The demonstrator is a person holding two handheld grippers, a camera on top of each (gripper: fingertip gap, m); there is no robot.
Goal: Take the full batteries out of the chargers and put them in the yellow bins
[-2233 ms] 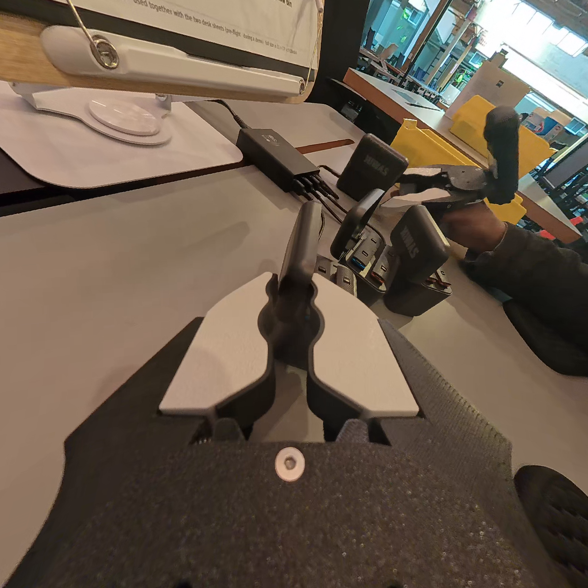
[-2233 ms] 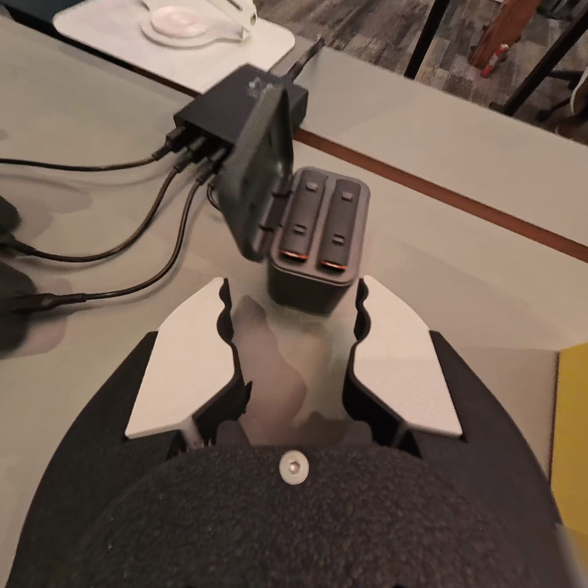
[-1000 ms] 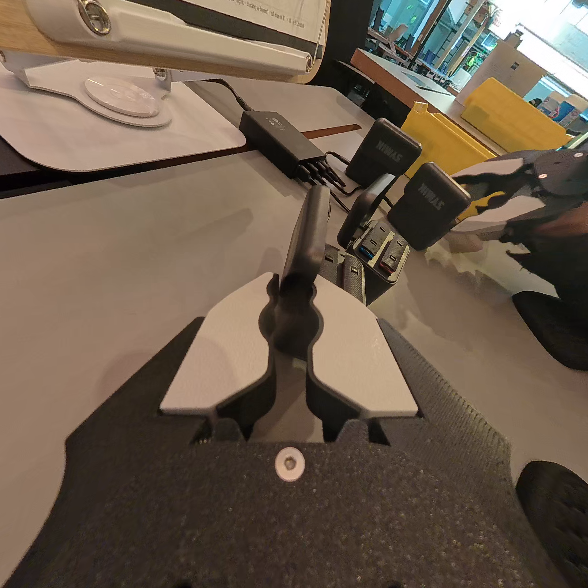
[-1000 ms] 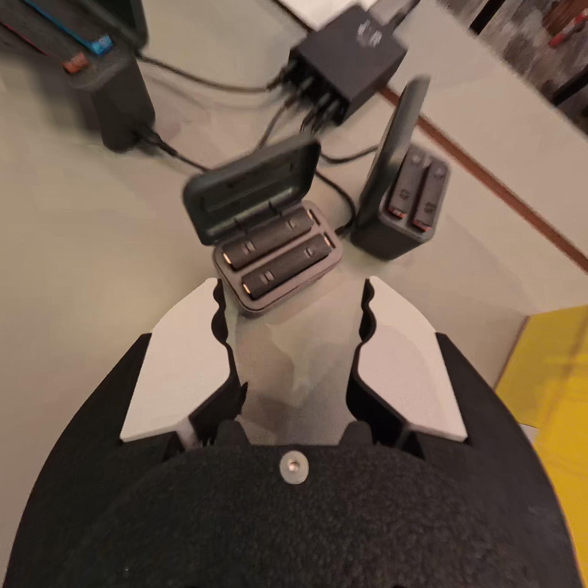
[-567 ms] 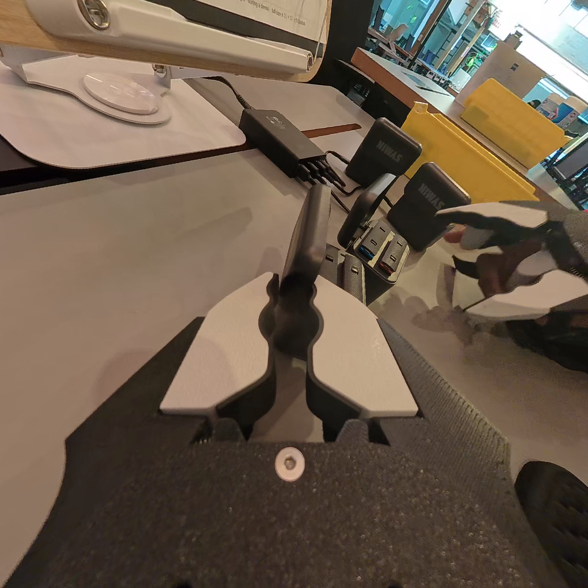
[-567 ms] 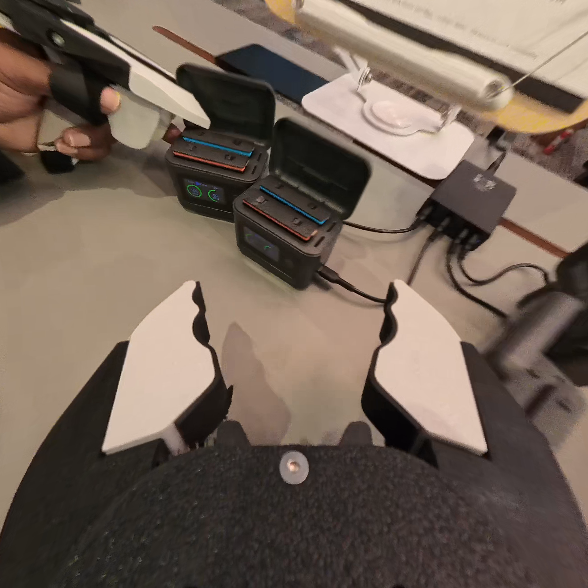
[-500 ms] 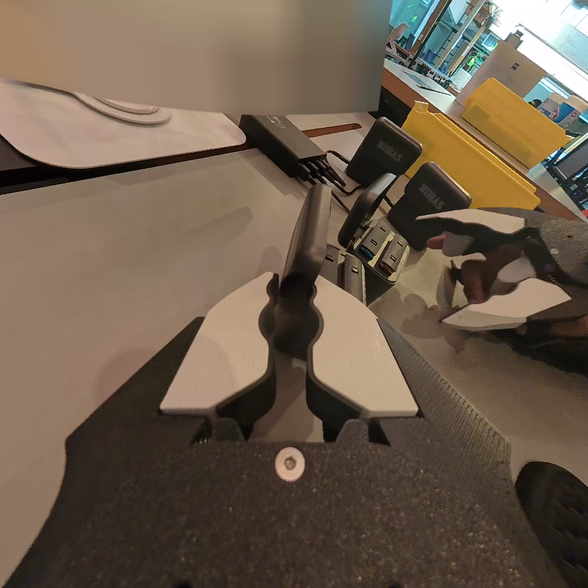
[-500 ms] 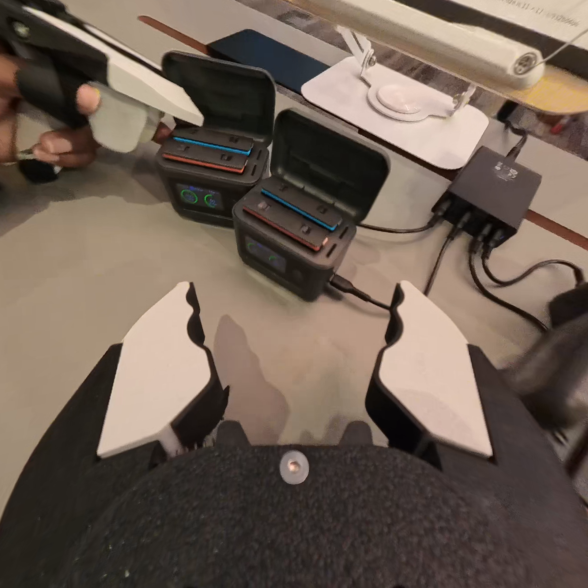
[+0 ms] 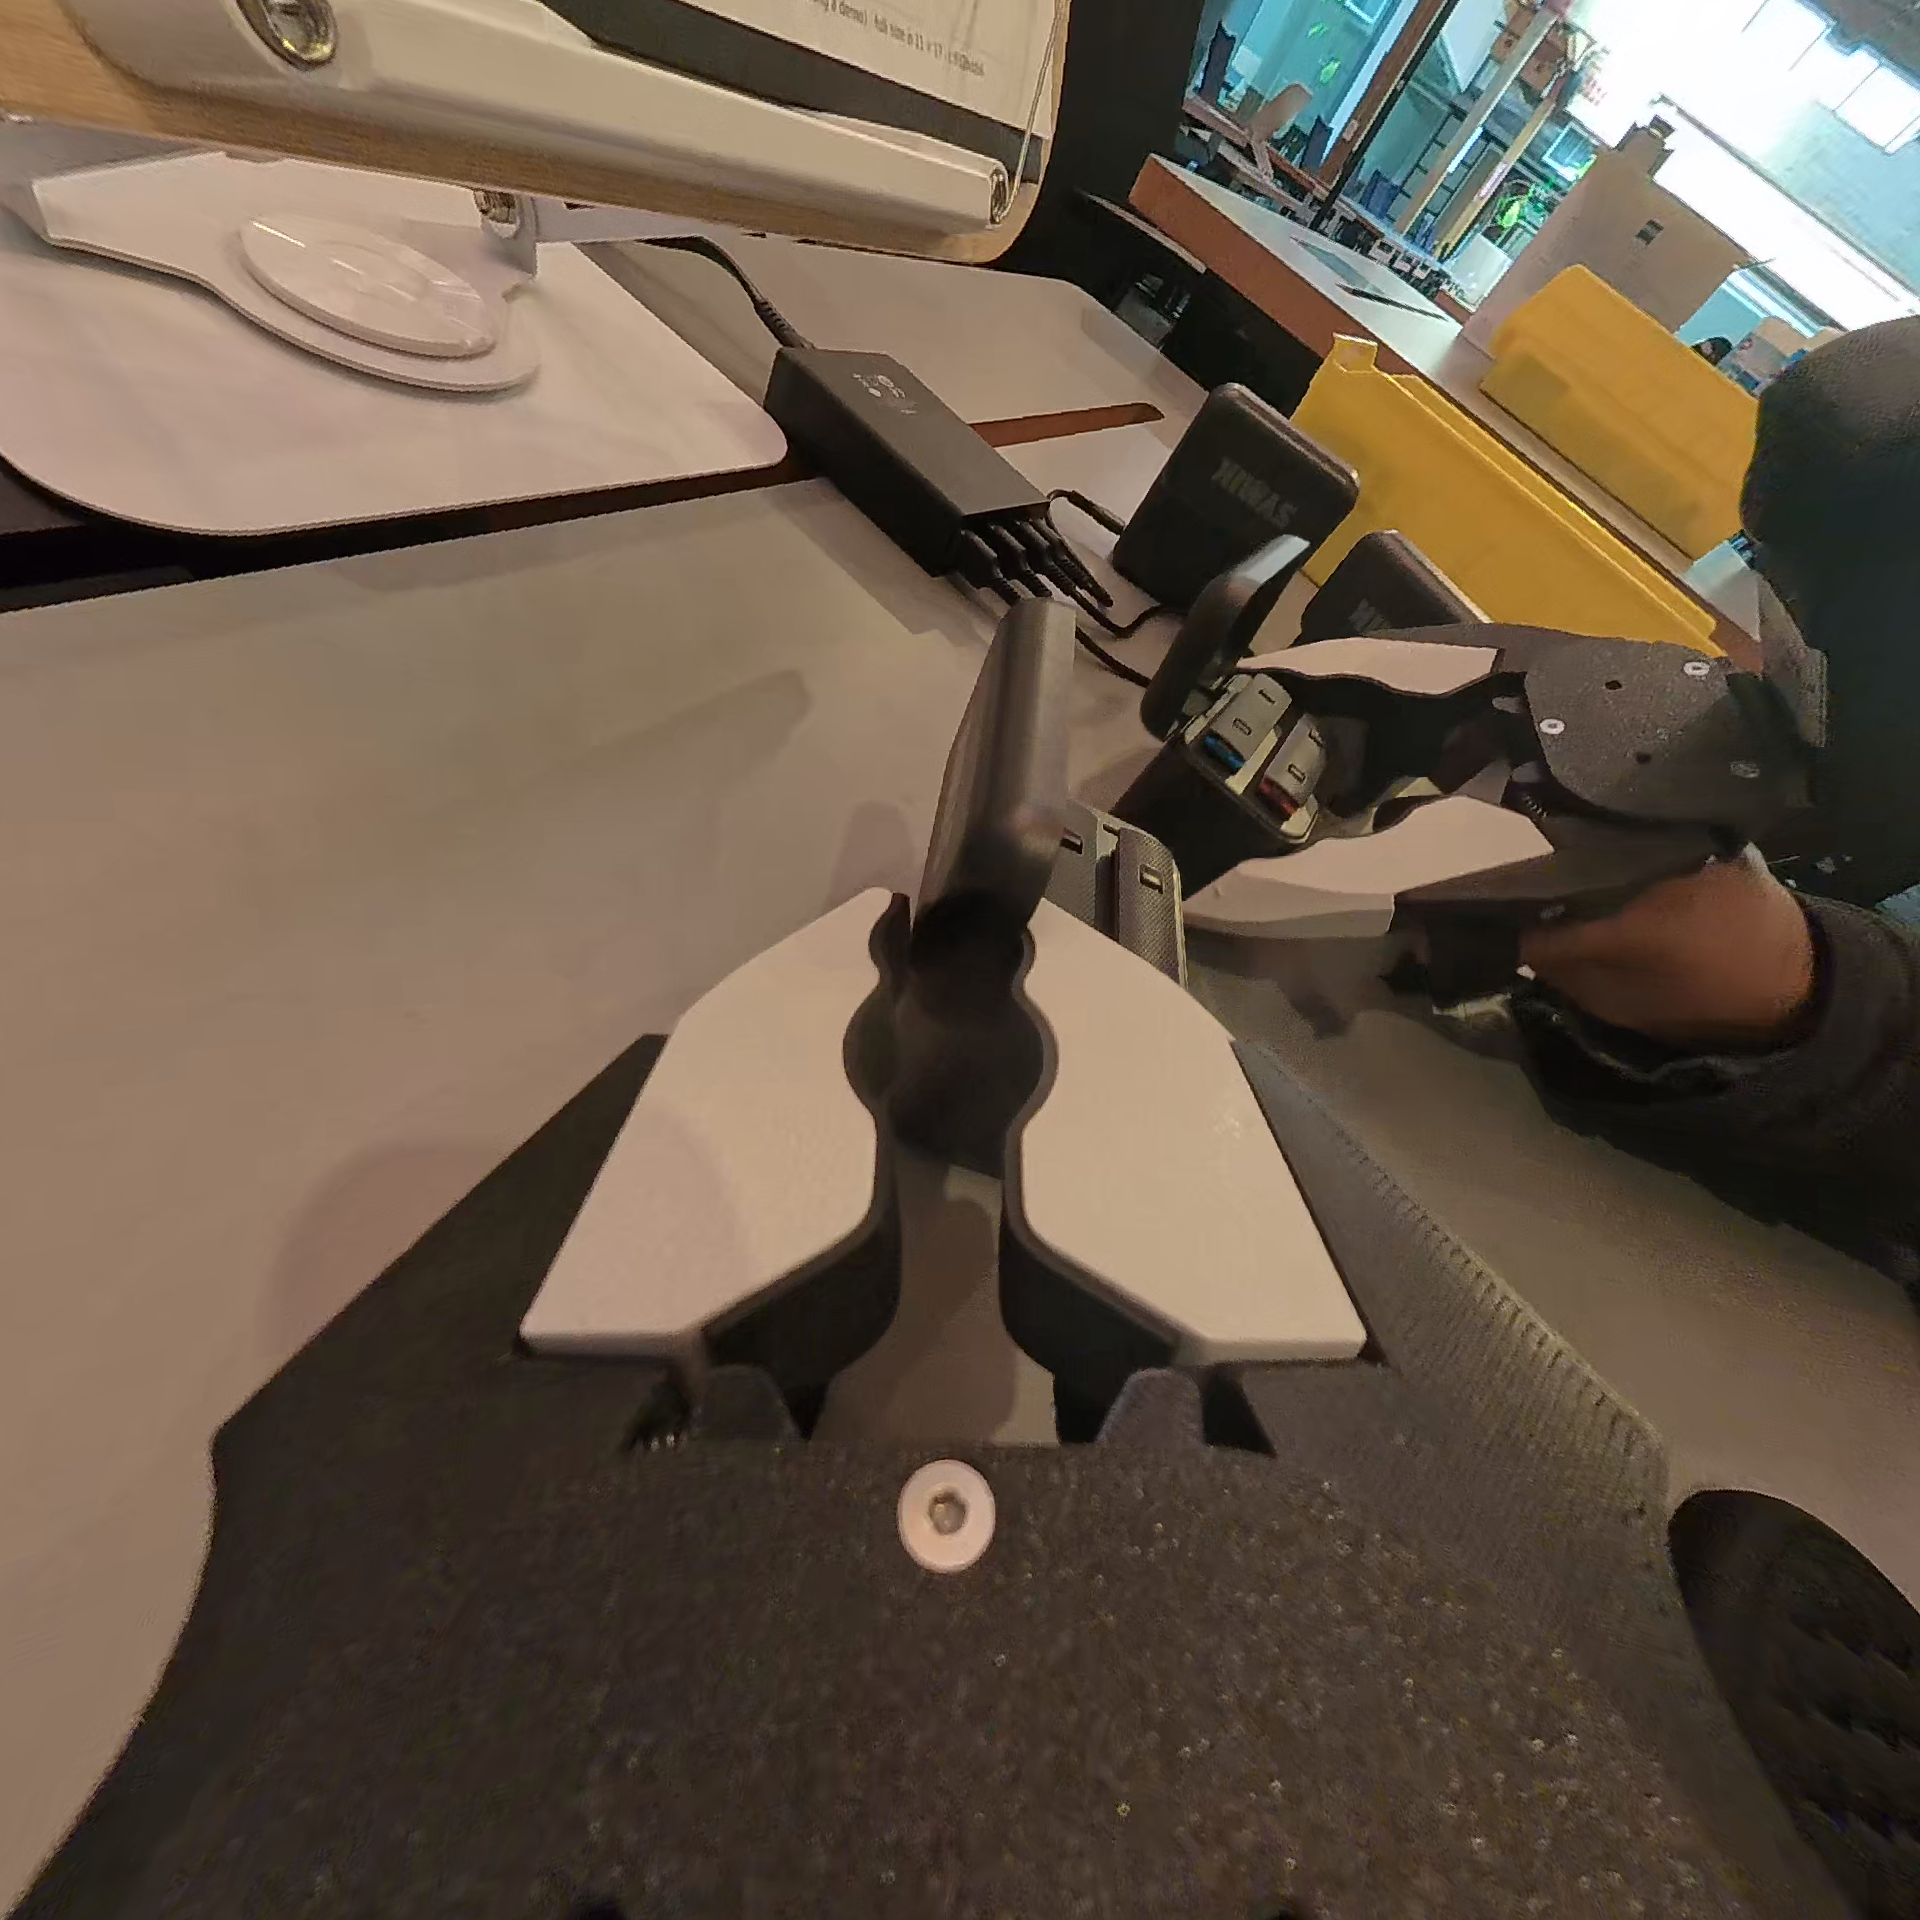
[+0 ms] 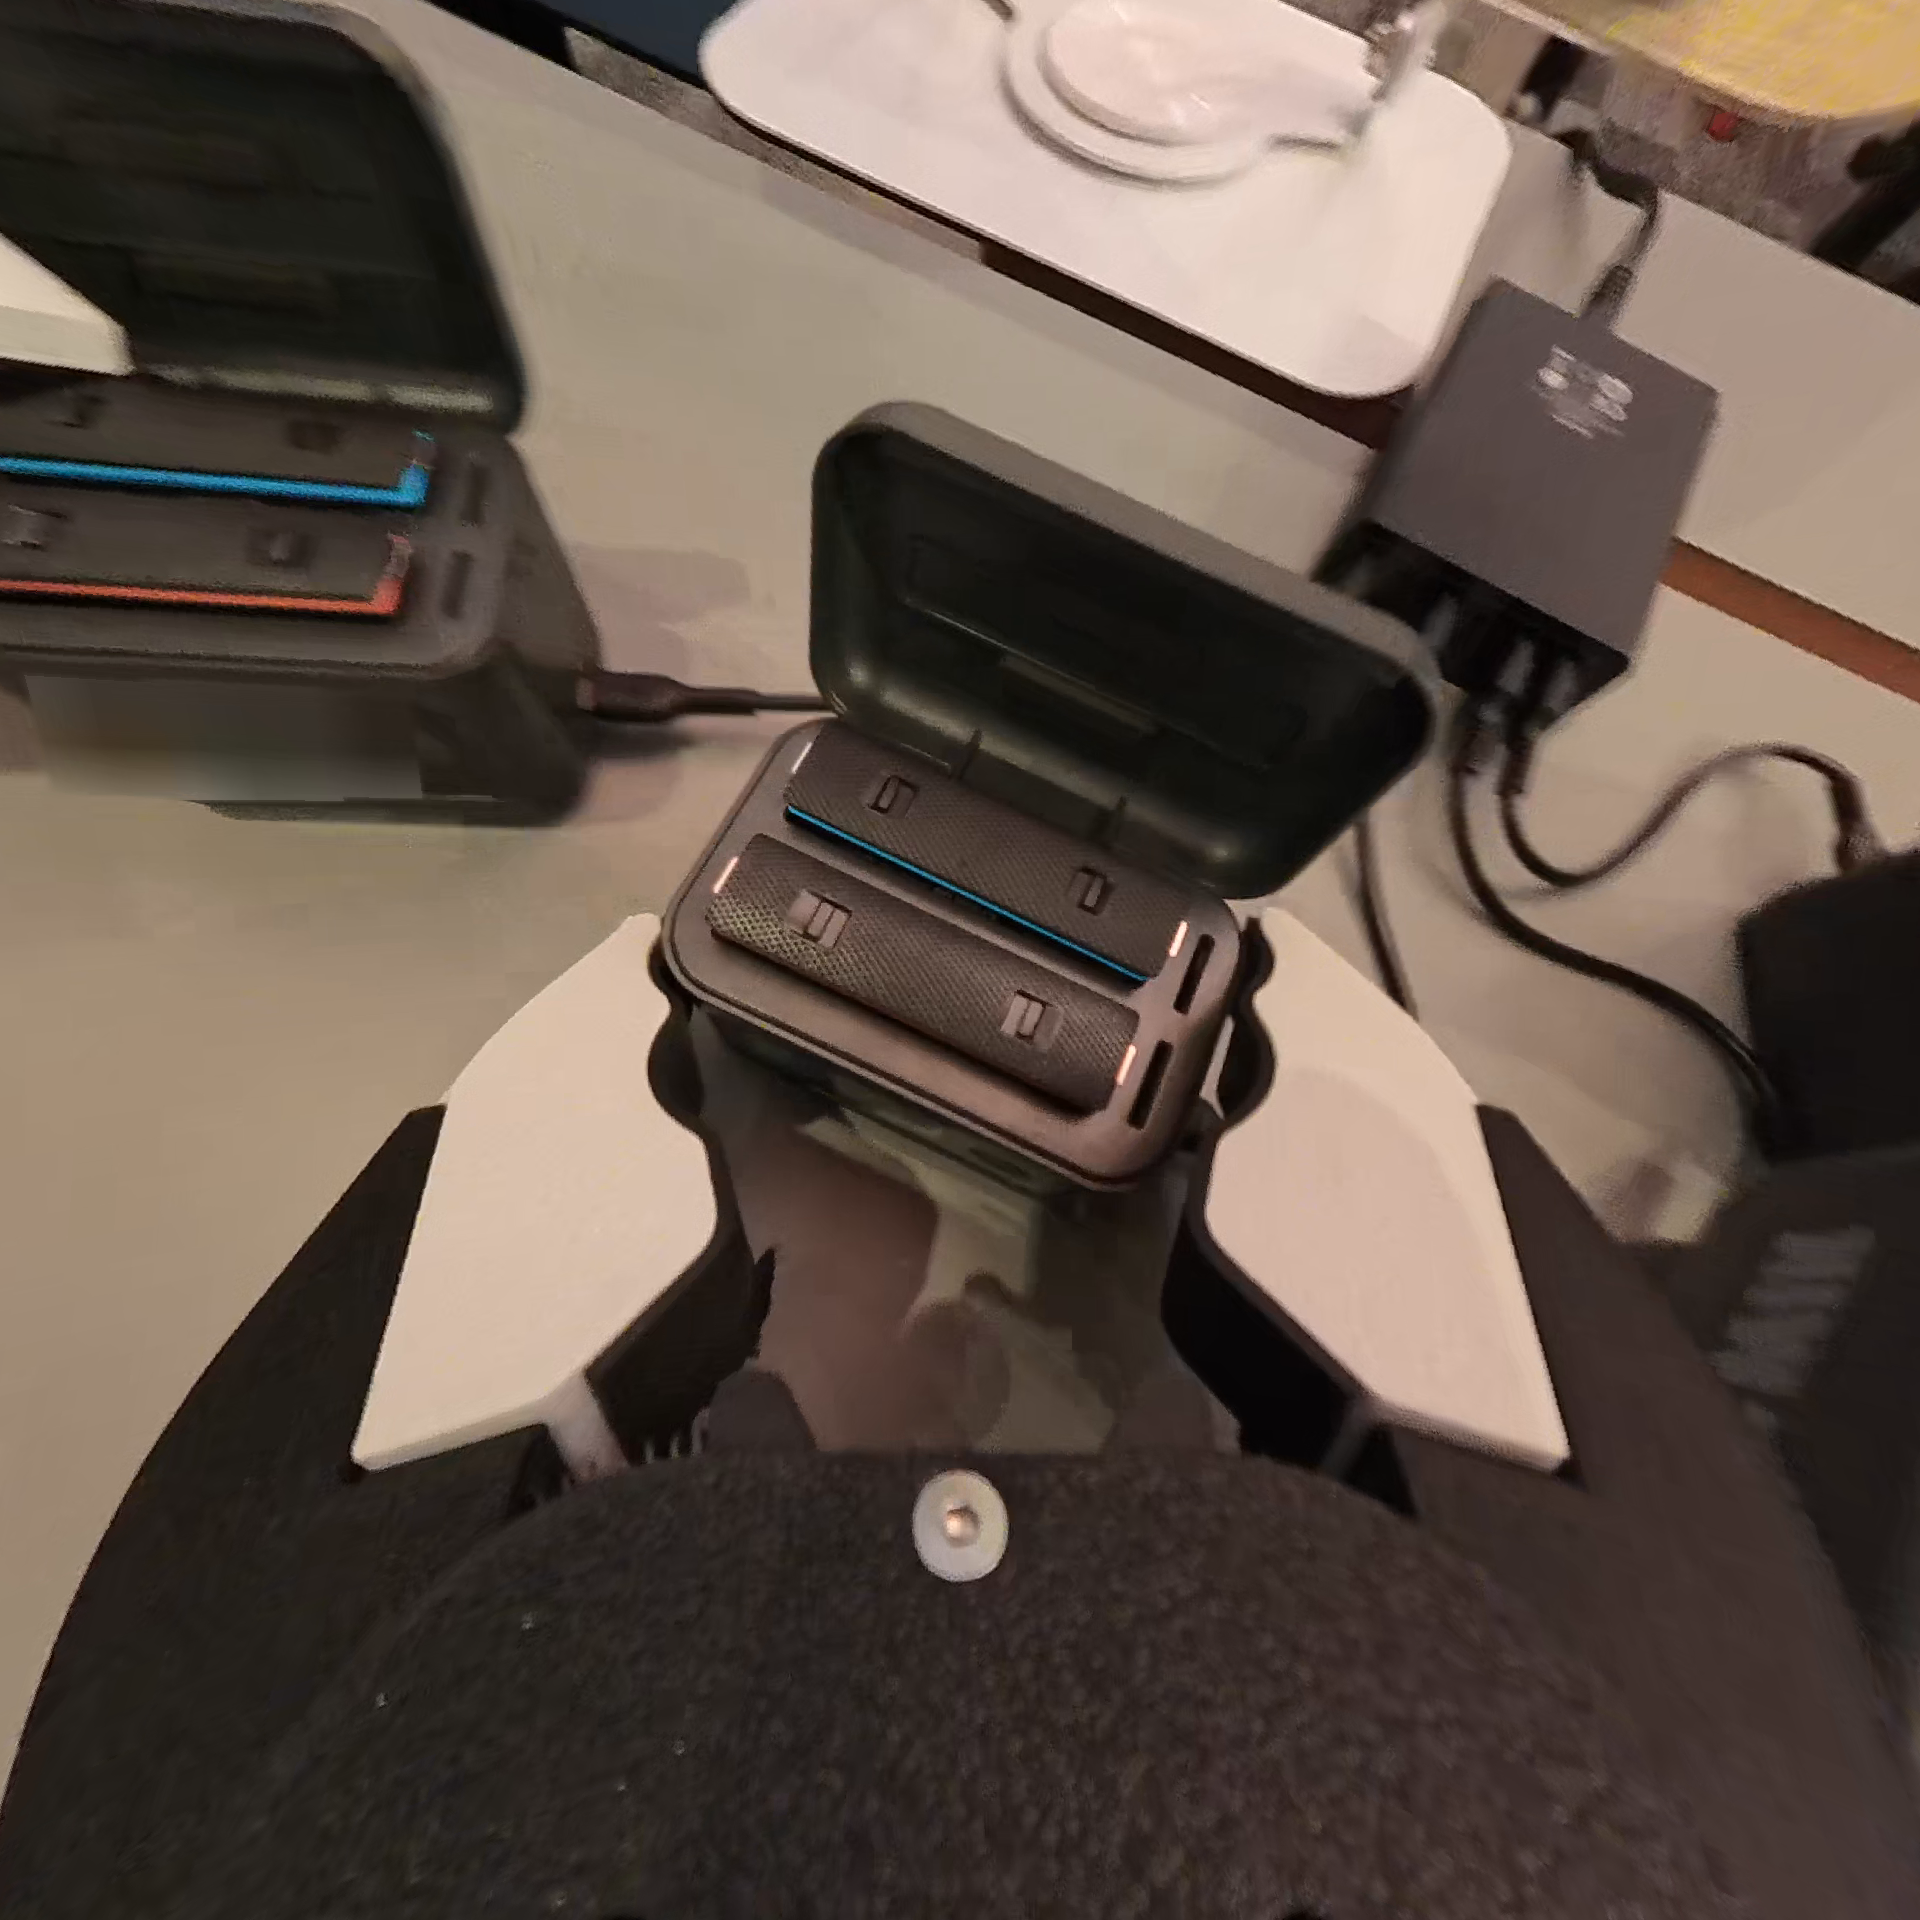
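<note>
Surface: smooth matte grey laminate with a thin wood-tone strip along the far edge.

Yellow bins: hard moulded plastic with angular walls, at the far right side of the surface, just behind two shut charger cases.

Monitor base: flat white rounded plate with a round disc, at the far left.

Power brick: matte black rectangular block near the far edge, with several black cables fanning out of its front face.

Chargers: dark grey rounded-corner boxes with hinged clamshell lids.

Left gripper: white flat plates over black scalloped fingers, closed down narrow on the raised lid of the near charger, gripping it at its lower end. Two batteries with textured tops sit in the slots just beside the lid.

Right gripper: fingers spread wide, bracketing the body of an open charger, one finger at each short end. They look to be touching the case, but I cannot tell whether there is real clamping.

Batteries: two oblong rounded bars with a knurled black finish, seated side by side in that charger; the rear one has a blue edge stripe. Another open charger at left is blurred and holds bars striped blue and orange.
</note>
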